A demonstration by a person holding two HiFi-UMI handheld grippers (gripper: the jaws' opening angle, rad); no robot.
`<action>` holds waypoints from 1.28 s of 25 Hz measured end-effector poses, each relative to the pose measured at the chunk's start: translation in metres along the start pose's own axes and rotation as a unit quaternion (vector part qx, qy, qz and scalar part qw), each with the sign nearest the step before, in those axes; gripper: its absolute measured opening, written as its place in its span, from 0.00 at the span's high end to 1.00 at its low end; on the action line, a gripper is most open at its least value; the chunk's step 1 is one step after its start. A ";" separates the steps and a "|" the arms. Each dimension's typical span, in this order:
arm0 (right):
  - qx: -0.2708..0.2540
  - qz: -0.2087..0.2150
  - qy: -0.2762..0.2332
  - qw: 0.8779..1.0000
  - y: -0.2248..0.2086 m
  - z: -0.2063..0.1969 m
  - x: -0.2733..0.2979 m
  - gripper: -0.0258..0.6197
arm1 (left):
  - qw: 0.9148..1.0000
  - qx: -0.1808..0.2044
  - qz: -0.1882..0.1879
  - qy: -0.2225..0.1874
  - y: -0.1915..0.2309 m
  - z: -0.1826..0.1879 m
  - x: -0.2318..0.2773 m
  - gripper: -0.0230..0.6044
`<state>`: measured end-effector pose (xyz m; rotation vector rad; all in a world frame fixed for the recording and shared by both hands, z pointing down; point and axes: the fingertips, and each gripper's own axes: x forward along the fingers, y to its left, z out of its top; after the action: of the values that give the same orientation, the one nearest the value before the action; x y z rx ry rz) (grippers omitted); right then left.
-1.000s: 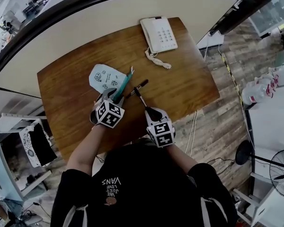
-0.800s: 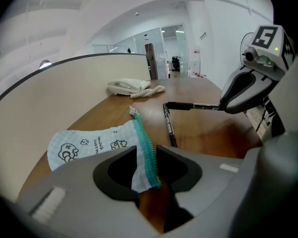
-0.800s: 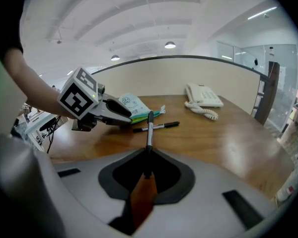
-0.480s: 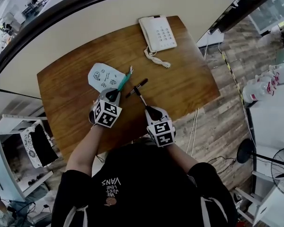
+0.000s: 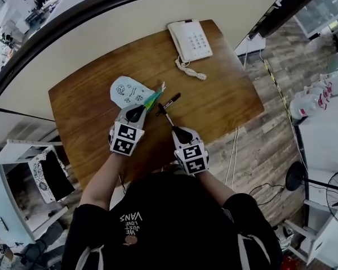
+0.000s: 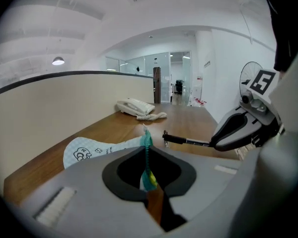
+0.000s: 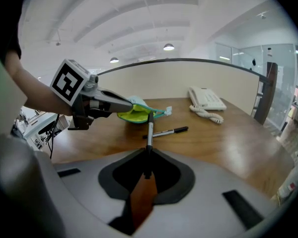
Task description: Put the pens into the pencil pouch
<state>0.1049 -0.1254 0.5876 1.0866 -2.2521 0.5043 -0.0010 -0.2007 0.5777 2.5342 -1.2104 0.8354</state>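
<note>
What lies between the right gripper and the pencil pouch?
The pen clamped in the right gripper, pointing at the pencil pouch, and a second pen loose on the table by its tip; the head view shows both.

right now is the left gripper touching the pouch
Touching: in its own view the left gripper, jaws just closing, pinches the pencil pouch by its zipper edge.
</note>
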 end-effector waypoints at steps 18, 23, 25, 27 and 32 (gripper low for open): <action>0.003 0.020 0.030 0.999 0.060 0.005 -0.005 0.88 | 0.995 0.041 -0.075 -0.043 -0.034 0.005 -0.051 0.91; -0.005 0.022 0.035 0.999 0.060 0.015 0.000 0.88 | 0.994 0.044 -0.092 -0.046 -0.046 0.000 -0.057 0.91; -0.009 0.024 0.037 0.999 0.059 0.019 0.004 0.88 | 0.993 0.042 -0.096 -0.050 -0.049 0.000 -0.058 0.91; -0.012 0.026 0.040 0.999 0.058 0.025 0.009 0.88 | 0.993 0.039 -0.098 -0.055 -0.050 0.000 -0.059 0.91; -0.028 0.031 0.048 0.998 0.053 0.042 0.025 0.88 | 0.991 0.033 -0.108 -0.071 -0.054 0.004 -0.065 0.91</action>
<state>0.0357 -0.1315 0.5674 0.9468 -2.2081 0.5049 0.0094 -0.1256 0.5397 2.7568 -0.9362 0.6654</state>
